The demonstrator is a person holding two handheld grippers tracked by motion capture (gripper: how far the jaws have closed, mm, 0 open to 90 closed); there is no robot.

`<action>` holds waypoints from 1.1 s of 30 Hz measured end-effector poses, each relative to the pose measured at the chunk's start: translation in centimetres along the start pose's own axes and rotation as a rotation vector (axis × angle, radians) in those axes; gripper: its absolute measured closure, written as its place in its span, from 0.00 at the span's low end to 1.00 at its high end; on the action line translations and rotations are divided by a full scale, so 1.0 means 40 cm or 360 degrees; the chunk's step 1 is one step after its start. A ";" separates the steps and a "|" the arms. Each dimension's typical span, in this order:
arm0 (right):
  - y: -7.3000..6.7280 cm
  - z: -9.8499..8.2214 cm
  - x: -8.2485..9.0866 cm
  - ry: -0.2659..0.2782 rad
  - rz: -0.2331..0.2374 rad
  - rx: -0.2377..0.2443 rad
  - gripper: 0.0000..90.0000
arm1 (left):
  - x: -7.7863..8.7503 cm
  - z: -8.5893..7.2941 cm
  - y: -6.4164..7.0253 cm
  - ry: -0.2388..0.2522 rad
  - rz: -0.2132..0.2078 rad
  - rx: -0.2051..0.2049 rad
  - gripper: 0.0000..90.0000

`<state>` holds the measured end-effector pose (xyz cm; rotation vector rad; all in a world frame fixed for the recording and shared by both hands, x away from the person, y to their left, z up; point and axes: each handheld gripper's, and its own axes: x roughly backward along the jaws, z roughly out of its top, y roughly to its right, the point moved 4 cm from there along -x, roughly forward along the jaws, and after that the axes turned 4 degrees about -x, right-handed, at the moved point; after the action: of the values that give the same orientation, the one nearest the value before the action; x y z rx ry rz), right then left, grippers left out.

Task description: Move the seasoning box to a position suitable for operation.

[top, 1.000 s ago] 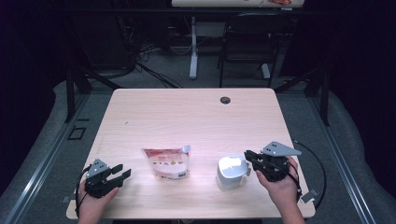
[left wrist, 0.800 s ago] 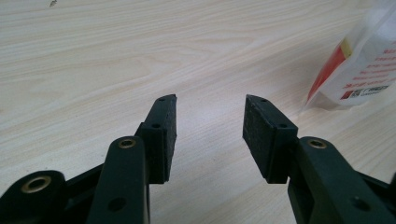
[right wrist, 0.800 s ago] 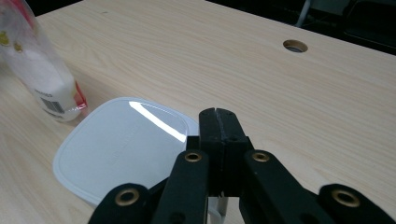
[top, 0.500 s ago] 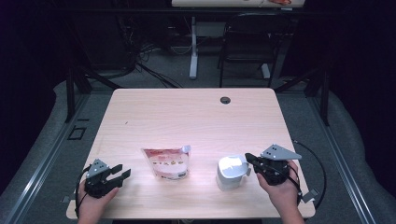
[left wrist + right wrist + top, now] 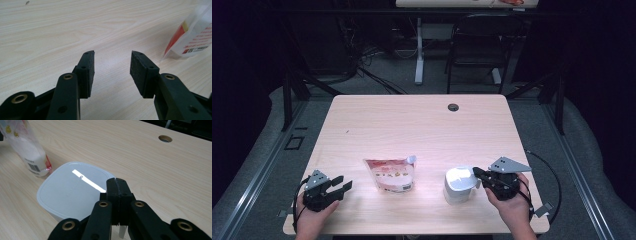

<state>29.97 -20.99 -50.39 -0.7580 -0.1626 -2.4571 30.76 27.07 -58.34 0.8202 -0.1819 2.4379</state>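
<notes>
From above, my hands rest low at the near edge of the counter point(image 5: 422, 120); my right hand-held gripper point(image 5: 477, 174) meets the white container point(image 5: 459, 184), and my left hand-held gripper point(image 5: 343, 184) lies apart from the pouch point(image 5: 391, 174). Its own view shows jaws wide, holding nothing. My right gripper view shows jaws pressed together over the container's lid point(image 5: 72, 192).

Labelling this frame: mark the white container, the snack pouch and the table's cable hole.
white container point(image 5: 72, 192), right gripper view, middle of its lid.
snack pouch point(image 5: 391, 175), high view, printed front.
cable hole point(image 5: 453, 107), high view, its centre.
</notes>
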 end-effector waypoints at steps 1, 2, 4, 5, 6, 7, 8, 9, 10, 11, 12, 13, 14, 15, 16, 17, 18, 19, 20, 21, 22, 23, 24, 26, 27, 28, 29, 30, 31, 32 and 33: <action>-0.001 -0.001 -0.002 -0.0003 0.0000 0.0003 1.00 | 0.000 0.000 0.000 0.0000 0.0001 0.0000 0.61; -0.001 -0.001 -0.002 -0.0003 0.0000 0.0003 1.00 | 0.000 0.000 0.000 0.0000 0.0002 0.0000 0.61; -0.004 -0.002 -0.005 -0.0010 0.0007 0.0010 1.00 | 0.000 0.000 0.000 0.0010 0.0003 0.0002 0.61; -0.005 -0.001 -0.005 -0.0014 0.0009 0.0012 1.00 | 0.000 0.000 0.000 0.0010 0.0004 0.0002 0.61; -0.005 -0.001 -0.005 -0.0014 0.0006 0.0015 1.00 | -0.001 0.000 0.001 0.0010 0.0004 0.0001 0.61; -0.005 -0.001 -0.006 -0.0008 0.0004 0.0017 1.00 | -0.001 0.000 0.001 0.0010 0.0004 0.0000 0.61; -0.004 -0.002 -0.006 -0.0007 0.0006 0.0017 1.00 | -0.001 0.000 0.001 0.0011 0.0004 -0.0001 0.61; -0.004 -0.002 -0.005 -0.0007 0.0005 0.0013 1.00 | -0.001 0.000 0.001 0.0011 0.0004 -0.0001 0.61; -0.004 -0.002 -0.005 -0.0007 0.0005 0.0013 1.00 | -0.001 0.000 0.001 0.0011 0.0004 -0.0001 0.61; -0.003 -0.002 -0.005 -0.0007 0.0008 0.0012 1.00 | -0.001 0.000 0.001 0.0011 0.0004 -0.0001 0.61; -0.003 -0.002 -0.006 -0.0005 0.0008 0.0012 1.00 | -0.001 0.000 0.001 0.0009 0.0004 0.0001 0.61; -0.003 -0.002 -0.006 -0.0005 0.0008 0.0012 1.00 | -0.001 0.000 0.001 0.0009 0.0005 0.0000 0.61; -0.003 -0.002 -0.005 -0.0006 0.0002 0.0019 1.00 | -0.002 -0.001 0.001 0.0007 0.0003 0.0000 0.61; -0.003 -0.002 -0.005 -0.0006 0.0002 0.0019 1.00 | -0.002 -0.001 0.001 0.0007 0.0003 0.0000 0.61; -0.003 -0.002 -0.005 -0.0006 0.0003 0.0019 1.00 | -0.002 -0.001 0.001 0.0008 0.0003 0.0000 0.61; -0.002 -0.002 -0.006 -0.0004 0.0005 0.0015 1.00 | -0.002 -0.001 0.001 0.0008 0.0003 0.0000 0.61; -0.002 -0.002 -0.006 -0.0003 0.0008 0.0013 1.00 | -0.002 -0.001 0.001 0.0006 0.0003 0.0000 0.61; -0.002 -0.002 -0.006 -0.0003 0.0008 0.0013 1.00 | -0.002 -0.001 0.001 0.0006 0.0003 0.0000 0.61; -0.001 -0.002 -0.006 -0.0004 0.0010 0.0012 1.00 | -0.002 -0.001 0.001 0.0008 0.0003 0.0001 0.61; 0.000 -0.003 -0.005 -0.0002 0.0004 0.0010 1.00 | -0.002 -0.001 0.001 0.0009 0.0003 0.0002 0.61; 0.001 -0.003 -0.005 -0.0002 0.0007 0.0004 1.00 | -0.001 -0.001 0.000 0.0008 0.0001 0.0002 0.61; 0.001 -0.003 -0.005 -0.0004 0.0004 0.0002 1.00 | -0.001 -0.001 0.000 0.0010 0.0000 -0.0002 0.61; 0.001 -0.003 -0.005 -0.0004 0.0004 0.0002 1.00 | -0.001 -0.001 0.000 0.0010 0.0000 -0.0002 0.61; 0.002 -0.004 -0.005 -0.0001 0.0007 -0.0003 1.00 | 0.000 0.000 0.000 0.0009 0.0003 0.0001 0.61; 0.002 -0.004 -0.005 -0.0001 0.0008 -0.0004 1.00 | 0.000 0.000 0.000 0.0011 0.0005 0.0002 0.61; 0.003 -0.004 -0.005 0.0000 0.0010 -0.0005 1.00 | 0.000 0.000 -0.001 0.0017 0.0007 0.0004 0.61; 0.003 -0.004 -0.004 -0.0002 0.0012 -0.0004 1.00 | 0.001 0.000 0.000 0.0019 0.0004 0.0007 0.61; 0.003 -0.004 -0.004 -0.0001 0.0013 -0.0006 1.00 | 0.002 0.001 0.000 0.0019 0.0001 0.0002 0.61; 0.004 -0.004 -0.004 0.0000 0.0014 -0.0009 1.00 | 0.002 0.001 0.001 0.0023 0.0001 0.0007 0.61; 0.004 -0.005 -0.005 0.0003 0.0017 -0.0013 1.00 | 0.002 0.001 0.003 0.0019 -0.0005 0.0000 0.61; 0.004 -0.005 -0.005 0.0003 0.0019 -0.0013 1.00 | 0.002 0.001 0.003 0.0019 -0.0005 0.0000 0.61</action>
<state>30.09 -21.08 -50.65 -0.7578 -0.1468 -2.4489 30.66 27.00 -58.24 0.8054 -0.1761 2.4393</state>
